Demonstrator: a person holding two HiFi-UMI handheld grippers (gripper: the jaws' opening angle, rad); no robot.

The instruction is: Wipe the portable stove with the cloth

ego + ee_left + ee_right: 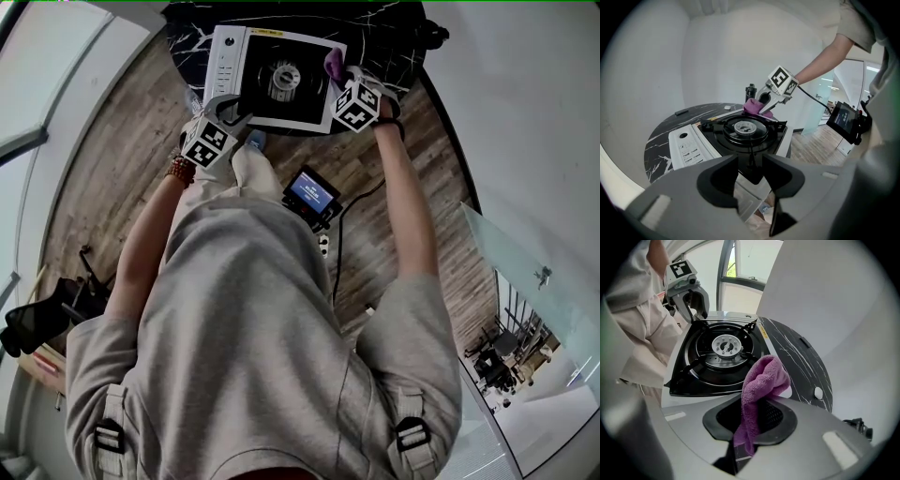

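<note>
The portable stove (281,80), white with a black top and a round burner (724,345), lies on a black marbled table (394,37). My right gripper (750,427) is shut on a purple cloth (761,380), which bunches up out of the jaws. In the head view the cloth (335,64) rests at the stove's right edge. In the left gripper view the cloth (754,107) sits on the far rim, under the right gripper (764,105). My left gripper (750,173) holds the stove's near corner, which fills the gap between its jaws. The right gripper view shows the left gripper (693,310) at that corner.
A small device with a lit screen (312,194) stands on the wooden floor by my legs, with a cable trailing from it. A small dark bottle-like object (750,90) stands at the table's far edge. A glass panel (525,262) stands to the right.
</note>
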